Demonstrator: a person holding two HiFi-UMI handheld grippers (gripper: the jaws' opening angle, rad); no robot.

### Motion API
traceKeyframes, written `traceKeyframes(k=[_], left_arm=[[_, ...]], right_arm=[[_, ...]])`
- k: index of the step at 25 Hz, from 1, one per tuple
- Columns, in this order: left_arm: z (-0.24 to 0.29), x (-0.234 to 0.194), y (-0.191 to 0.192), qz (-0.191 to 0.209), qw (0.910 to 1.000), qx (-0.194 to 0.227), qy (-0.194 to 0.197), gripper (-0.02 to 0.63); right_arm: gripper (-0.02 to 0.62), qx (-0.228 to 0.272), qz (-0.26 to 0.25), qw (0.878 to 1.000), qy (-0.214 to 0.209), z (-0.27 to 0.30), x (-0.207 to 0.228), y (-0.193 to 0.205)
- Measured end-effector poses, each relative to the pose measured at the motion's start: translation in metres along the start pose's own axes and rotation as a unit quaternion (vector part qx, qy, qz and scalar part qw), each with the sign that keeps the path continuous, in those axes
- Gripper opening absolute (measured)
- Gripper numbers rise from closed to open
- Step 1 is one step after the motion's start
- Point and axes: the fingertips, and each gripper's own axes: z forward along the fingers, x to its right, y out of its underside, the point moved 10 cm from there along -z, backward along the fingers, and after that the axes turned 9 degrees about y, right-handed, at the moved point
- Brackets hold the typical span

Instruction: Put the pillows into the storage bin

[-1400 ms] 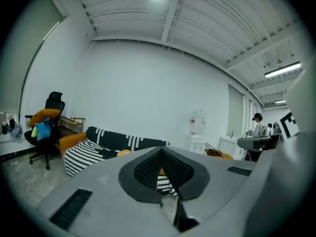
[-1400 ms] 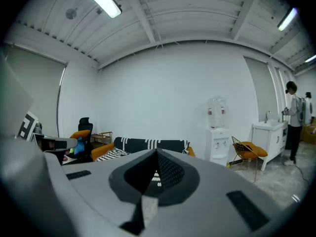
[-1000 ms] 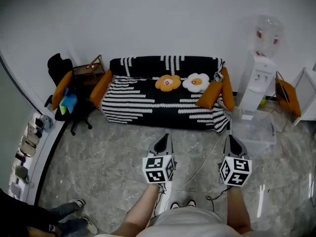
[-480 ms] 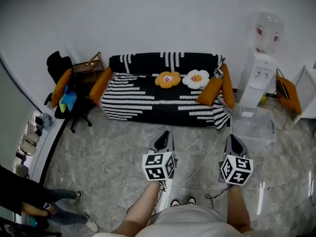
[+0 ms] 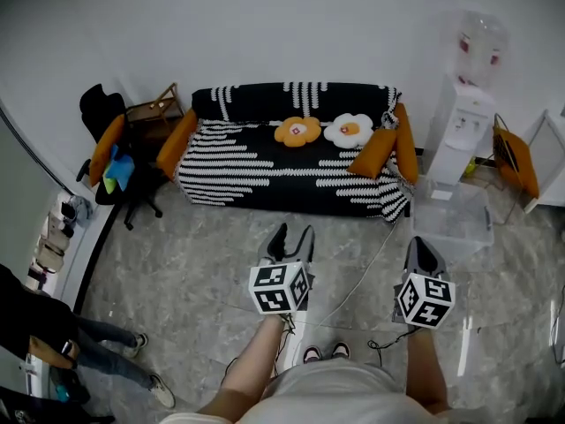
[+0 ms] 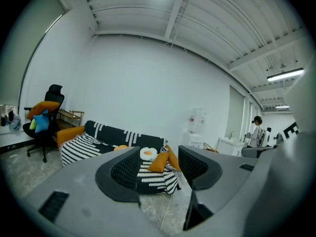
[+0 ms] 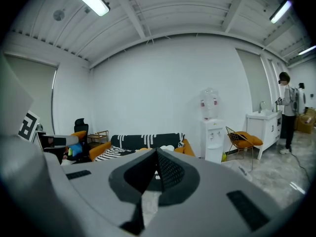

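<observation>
An orange flower pillow (image 5: 297, 132), a white flower pillow (image 5: 349, 131) and an orange oblong pillow (image 5: 372, 154) lie on the black-and-white striped sofa (image 5: 265, 170) across the room. The clear storage bin (image 5: 452, 222) stands on the floor right of the sofa. My left gripper (image 5: 291, 233) hangs over the floor short of the sofa, open and empty. The left gripper view shows the white flower pillow (image 6: 147, 153) and the orange pillow (image 6: 159, 162) far off between its jaws. My right gripper (image 5: 421, 244) is shut on nothing, near the bin's front left corner.
A water dispenser (image 5: 462, 113) stands behind the bin, with a wire chair with an orange cushion (image 5: 515, 162) at the far right. At left are an office chair (image 5: 110, 157) and a wooden side table (image 5: 150, 117). A cable (image 5: 362, 281) crosses the floor. A person (image 5: 53, 343) stands bottom left.
My left gripper's jaws have opened; they were shut before. Both grippers have shifted only slightly. The person at bottom left has stepped further into view.
</observation>
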Motion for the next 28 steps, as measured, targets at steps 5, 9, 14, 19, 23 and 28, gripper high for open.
traceKeyframes(k=[5,9,14,19,23,28], left_arm=[[0.004,0.002,0.004,0.0,0.9999,-0.001,-0.012,0.236],[0.007,0.004,0.003,0.002,0.9995,0.002,-0.032,0.236],[0.013,0.005,0.008,0.004,0.9984,-0.006,-0.055,0.235],[0.026,-0.006,0.02,-0.003,0.9974,-0.023,-0.069,0.235],[0.056,-0.028,0.018,-0.009,0.9973,-0.024,-0.069,0.235],[0.108,-0.076,0.006,-0.027,0.9973,-0.012,-0.068,0.235]], right_arm=[[0.002,-0.006,0.001,1.0,-0.005,0.008,0.007,0.003],[0.002,-0.011,0.007,1.0,-0.01,0.017,0.018,0.002],[0.002,-0.02,-0.004,1.0,-0.002,0.034,0.038,0.009],[0.002,-0.035,-0.02,0.999,-0.003,0.059,0.038,0.014],[0.002,-0.042,-0.027,0.999,-0.008,0.098,0.028,0.008],[0.002,-0.036,-0.037,0.999,-0.012,0.161,0.002,-0.014]])
